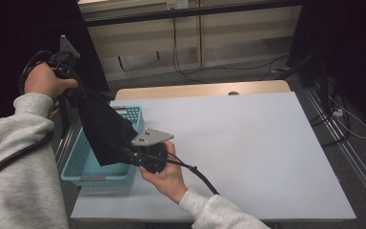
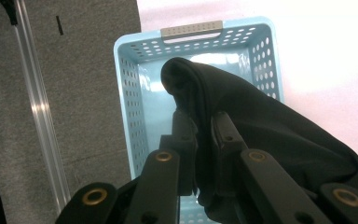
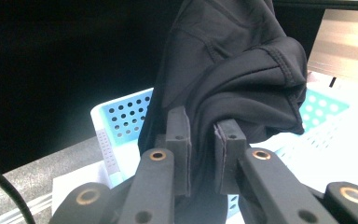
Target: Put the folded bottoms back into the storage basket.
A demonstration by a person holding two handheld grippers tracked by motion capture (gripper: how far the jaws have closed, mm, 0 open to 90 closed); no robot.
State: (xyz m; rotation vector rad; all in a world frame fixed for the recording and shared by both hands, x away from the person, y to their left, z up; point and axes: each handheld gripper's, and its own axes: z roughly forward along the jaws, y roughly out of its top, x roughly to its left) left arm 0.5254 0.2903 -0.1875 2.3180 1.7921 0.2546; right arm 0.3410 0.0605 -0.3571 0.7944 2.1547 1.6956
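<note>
Holding: I have a black garment [image 1: 106,129] stretched between both grippers, hanging over the light blue basket [image 1: 78,164] at the left edge of the white table [image 1: 248,152].
Left gripper [image 2: 199,135]: raised high and off to the left in the high view, jaws nearly together and pinching a fold of the cloth; I keep it up so the fabric drapes free instead of bunching.
Right gripper [image 3: 204,140]: low, just above the basket's near right corner, jaws likewise clamped on a thick bunch of the same garment, a stitched hem showing just past them.
Garment position: slung on a slope from the upper hand down to the lower one, over the basket. Whether it touches the basket I cannot tell.
Basket: perforated sides, grey handle [image 2: 192,31] at the far end in the left gripper view; what I can see of its floor is bare, so I judge the cloth is either just lifted out or on its way in.
Why two grips: one pinch alone would let the cloth sag and drag on the rim.
Table: bare to the right, room to spread the garment.
</note>
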